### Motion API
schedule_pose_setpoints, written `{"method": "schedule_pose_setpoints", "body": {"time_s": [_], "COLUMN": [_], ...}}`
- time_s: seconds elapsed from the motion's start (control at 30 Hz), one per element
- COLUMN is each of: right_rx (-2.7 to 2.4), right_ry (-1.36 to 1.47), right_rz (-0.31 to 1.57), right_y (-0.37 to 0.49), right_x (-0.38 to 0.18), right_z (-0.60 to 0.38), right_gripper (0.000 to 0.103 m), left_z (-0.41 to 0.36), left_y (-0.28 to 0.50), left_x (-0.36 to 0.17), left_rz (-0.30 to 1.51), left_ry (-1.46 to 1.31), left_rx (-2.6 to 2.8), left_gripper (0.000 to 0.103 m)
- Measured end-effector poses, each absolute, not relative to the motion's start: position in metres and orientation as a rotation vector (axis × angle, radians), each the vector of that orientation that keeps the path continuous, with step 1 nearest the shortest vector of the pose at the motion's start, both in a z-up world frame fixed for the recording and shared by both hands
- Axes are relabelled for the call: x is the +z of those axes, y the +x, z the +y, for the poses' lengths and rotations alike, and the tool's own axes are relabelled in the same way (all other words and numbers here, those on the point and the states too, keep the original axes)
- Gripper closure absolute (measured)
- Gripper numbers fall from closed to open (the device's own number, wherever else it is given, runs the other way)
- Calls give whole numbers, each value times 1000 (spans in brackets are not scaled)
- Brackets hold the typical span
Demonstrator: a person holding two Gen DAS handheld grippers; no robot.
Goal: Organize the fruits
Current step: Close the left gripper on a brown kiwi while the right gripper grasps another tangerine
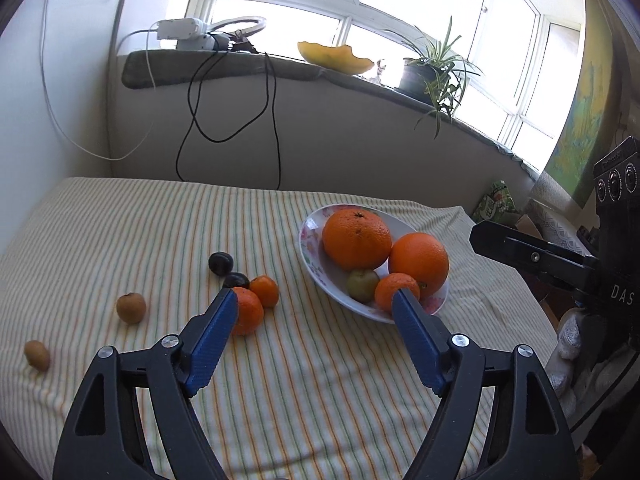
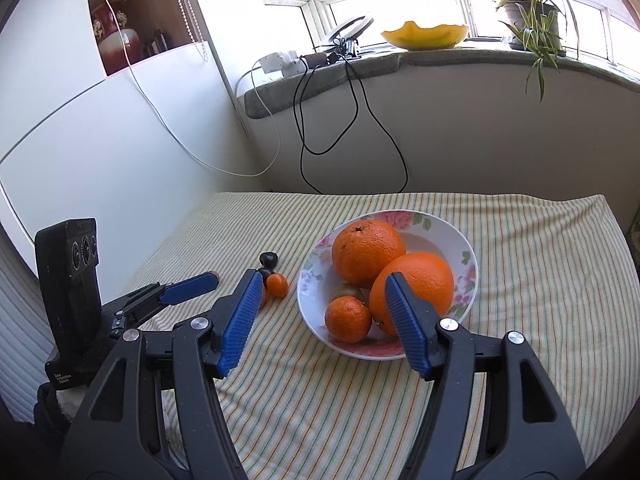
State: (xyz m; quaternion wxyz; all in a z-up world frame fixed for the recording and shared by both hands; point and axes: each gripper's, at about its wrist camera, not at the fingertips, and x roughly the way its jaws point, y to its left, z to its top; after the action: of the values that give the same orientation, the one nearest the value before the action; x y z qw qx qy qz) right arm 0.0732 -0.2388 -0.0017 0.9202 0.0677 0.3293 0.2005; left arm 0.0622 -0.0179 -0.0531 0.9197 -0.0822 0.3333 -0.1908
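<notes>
both tools empty: left tool (image 1: 314, 296) spread wide over the striped cloth (image 1: 280, 380), right tool (image 2: 320, 280) parted too, nothing between its pads. floral bowl (image 2: 460, 236) holds two oranges (image 2: 368, 252), a tangerine (image 2: 347, 319) and a green fruit. loose tangerines (image 1: 265, 290), dark plums (image 1: 220, 263) and brown fruits (image 1: 131, 307) lie left of it.

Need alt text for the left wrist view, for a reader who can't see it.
An open left gripper hovers over a striped cloth, empty, between a floral bowl of oranges and loose small fruits: two tangerines, two dark plums, two brown ones.
</notes>
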Motion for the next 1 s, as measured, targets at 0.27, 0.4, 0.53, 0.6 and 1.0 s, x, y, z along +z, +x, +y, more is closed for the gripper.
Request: {"method": "schedule_pose_setpoints", "body": {"time_s": [0.27, 0.4, 0.53, 0.6, 1.0], "right_rx": [446, 473, 498, 513, 573], "right_ry": [66, 6, -35, -43, -55], "right_rz": [687, 701, 696, 699, 775], "right_y": [73, 71, 68, 67, 78], "right_x": [-3, -3, -4, -7, -30], "right_z": [-214, -197, -181, -174, -135], "right_gripper": [9, 9, 9, 9, 19], "left_z": [25, 54, 82, 93, 135], "left_y": [47, 37, 28, 24, 15], "left_x": [-59, -62, -68, -72, -91], "left_rz": [708, 710, 720, 724, 744], "left_ry": [-184, -191, -200, -210, -273], "left_rx": [-266, -191, -124, -102, -36], "left_gripper": [24, 24, 24, 24, 26]}}
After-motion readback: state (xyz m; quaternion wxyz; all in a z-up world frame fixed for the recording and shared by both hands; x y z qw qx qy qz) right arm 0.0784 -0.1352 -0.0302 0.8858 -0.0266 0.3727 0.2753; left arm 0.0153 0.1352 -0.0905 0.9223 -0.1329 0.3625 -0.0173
